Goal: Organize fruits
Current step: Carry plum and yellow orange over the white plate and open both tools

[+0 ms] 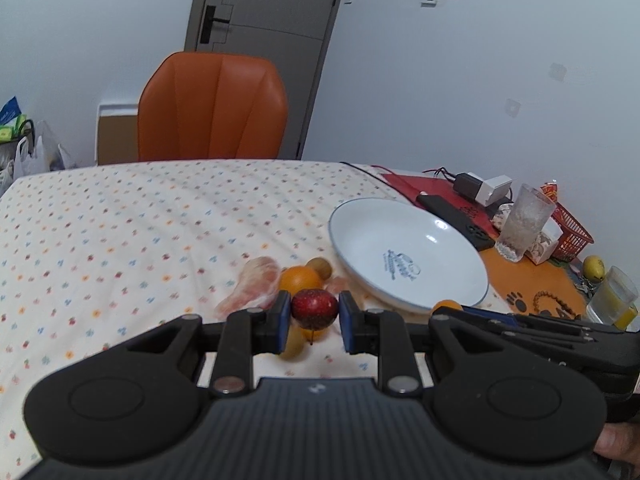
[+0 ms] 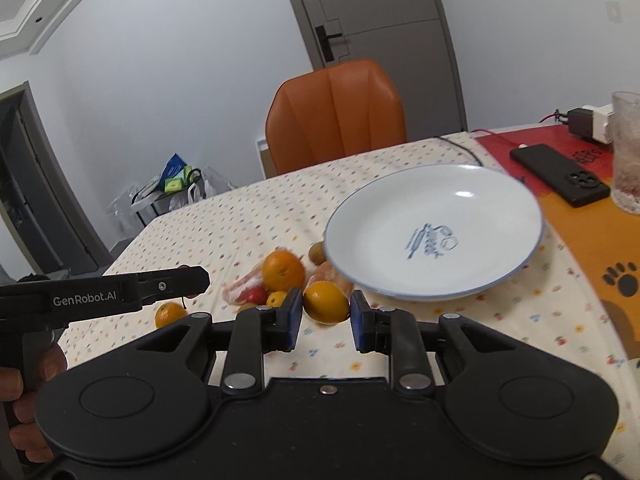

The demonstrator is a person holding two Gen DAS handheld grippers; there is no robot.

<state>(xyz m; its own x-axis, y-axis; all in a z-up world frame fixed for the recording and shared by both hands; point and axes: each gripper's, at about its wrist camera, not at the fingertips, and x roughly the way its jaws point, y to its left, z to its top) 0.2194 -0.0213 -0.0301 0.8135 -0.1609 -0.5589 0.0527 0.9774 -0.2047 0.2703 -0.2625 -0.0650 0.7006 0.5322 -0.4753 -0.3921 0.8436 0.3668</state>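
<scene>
Left claw (image 1: pixel 314 316) I have clamped on a red apple (image 1: pixel 314 306), raised over the fruit pile near the white plate (image 1: pixel 360 216). My right claw (image 2: pixel 326 316) grips an orange (image 2: pixel 326 302), just left of that plate's near rim on the flowered tablecloth (image 2: pixel 224 220).

A printed cloth tablecloth (image 1: pixel 120 220), matt and softly creased, is seen over the table. The plate (image 2: pixel 434 232) is of glazed white ceramic, glossy, with highlights on its smooth inside. The red apple (image 1: pixel 314 307) is shown with a shiny, speckled skin, and the orange (image 2: pixel 326 302) with a dimpled, slightly glossy rind. Matt black plastic is seen on the left gripper (image 1: pixel 314 322) and the right gripper (image 2: pixel 326 318), with blue rubbery-looking pads (image 1: pixel 284 314) and small bright metal pins. The chair (image 1: pixel 214 106) is covered in smooth orange leather-like upholstery with a dull sheen. A frosted, rough-textured glass (image 1: pixel 524 220) and a matt black phone (image 2: pixel 560 180) are also seen
</scene>
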